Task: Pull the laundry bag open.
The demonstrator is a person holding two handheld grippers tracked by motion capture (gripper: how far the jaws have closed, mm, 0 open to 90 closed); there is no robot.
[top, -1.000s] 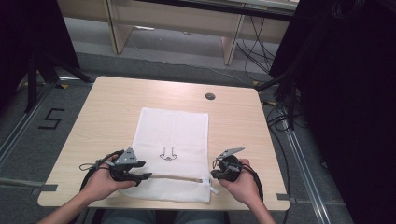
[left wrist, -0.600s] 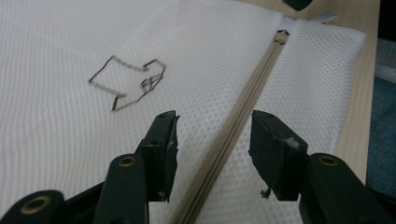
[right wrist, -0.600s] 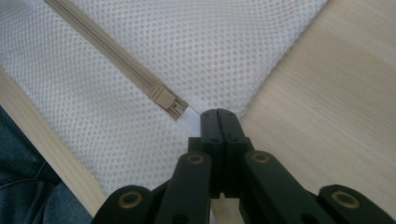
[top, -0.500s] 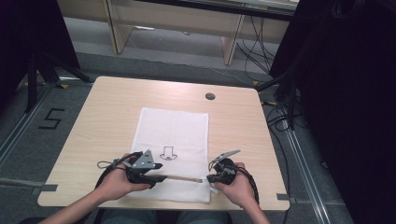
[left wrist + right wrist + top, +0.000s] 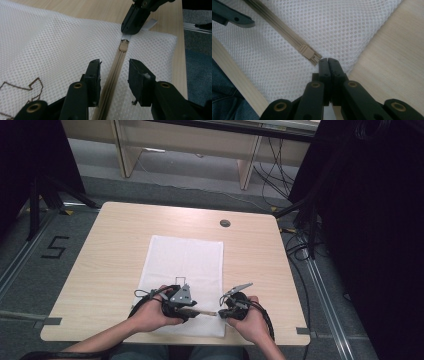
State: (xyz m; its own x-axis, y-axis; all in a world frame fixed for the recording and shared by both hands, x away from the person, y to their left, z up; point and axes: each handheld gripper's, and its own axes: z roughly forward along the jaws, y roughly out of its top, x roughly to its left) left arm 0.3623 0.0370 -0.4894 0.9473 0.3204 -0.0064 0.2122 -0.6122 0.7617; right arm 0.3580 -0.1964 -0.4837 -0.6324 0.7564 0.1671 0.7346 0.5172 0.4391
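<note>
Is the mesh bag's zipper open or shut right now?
Shut, as far as shows: the zipper teeth run joined from the slider back between the left gripper jaws; the rest is out of sight.

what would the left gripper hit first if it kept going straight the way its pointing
Probably the tan zipper slider on the white mesh bag: the left gripper straddles the zipper track, with the right gripper just beyond. Depth is hard to judge.
</note>
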